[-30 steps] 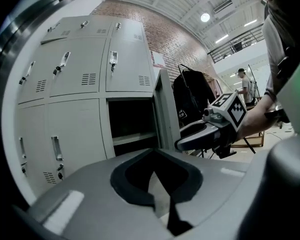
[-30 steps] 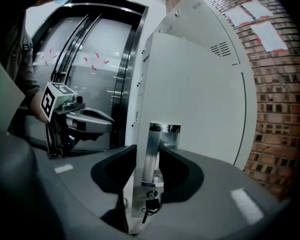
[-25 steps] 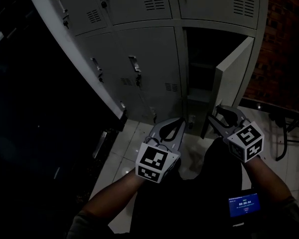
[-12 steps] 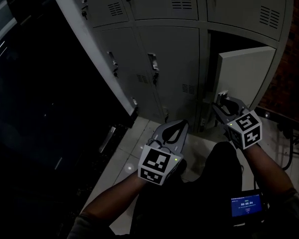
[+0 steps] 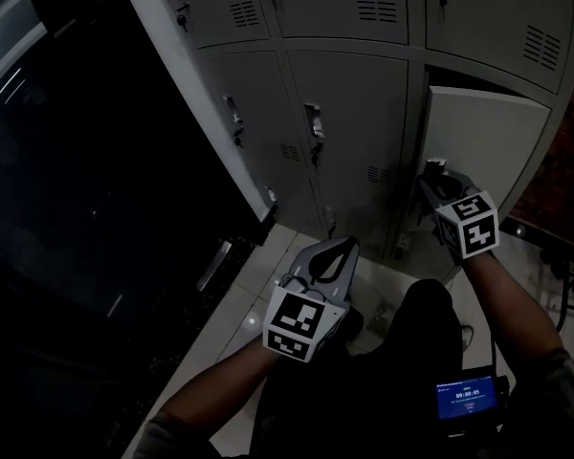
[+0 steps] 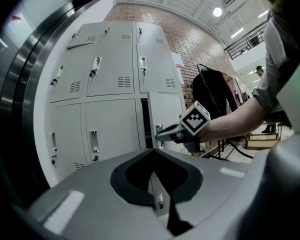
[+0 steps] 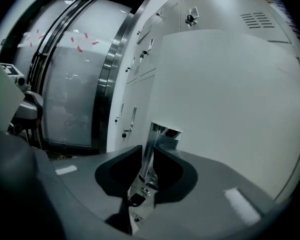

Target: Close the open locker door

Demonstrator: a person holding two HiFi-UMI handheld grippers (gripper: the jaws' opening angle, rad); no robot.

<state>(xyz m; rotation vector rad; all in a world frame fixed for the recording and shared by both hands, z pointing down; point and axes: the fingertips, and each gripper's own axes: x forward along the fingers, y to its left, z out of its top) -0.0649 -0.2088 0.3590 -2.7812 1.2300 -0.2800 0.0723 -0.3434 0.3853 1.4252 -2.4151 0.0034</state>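
The grey locker door (image 5: 488, 142) at the right of the bank stands slightly ajar, with a dark gap along its top edge. My right gripper (image 5: 438, 175) is at the door's left edge, its jaws closing around the metal door handle (image 7: 157, 144), which fills the gap between them. In the right gripper view the door panel (image 7: 230, 104) fills the right side. My left gripper (image 5: 335, 247) hangs low over the floor, shut and holding nothing. The left gripper view shows the right gripper (image 6: 162, 132) at the door (image 6: 165, 114).
Closed grey lockers (image 5: 354, 132) with handles and vents cover the wall ahead. A dark glass panel (image 5: 96, 180) with a metal frame runs along the left. Pale floor tiles (image 5: 268, 266) lie below. A brick wall (image 5: 569, 180) stands at the right, and a small blue screen (image 5: 469, 395) is at the person's waist.
The door has swung from wide open to nearly closed. My right gripper moved up and forward with it and its jaws narrowed on the handle. The left gripper stayed low.
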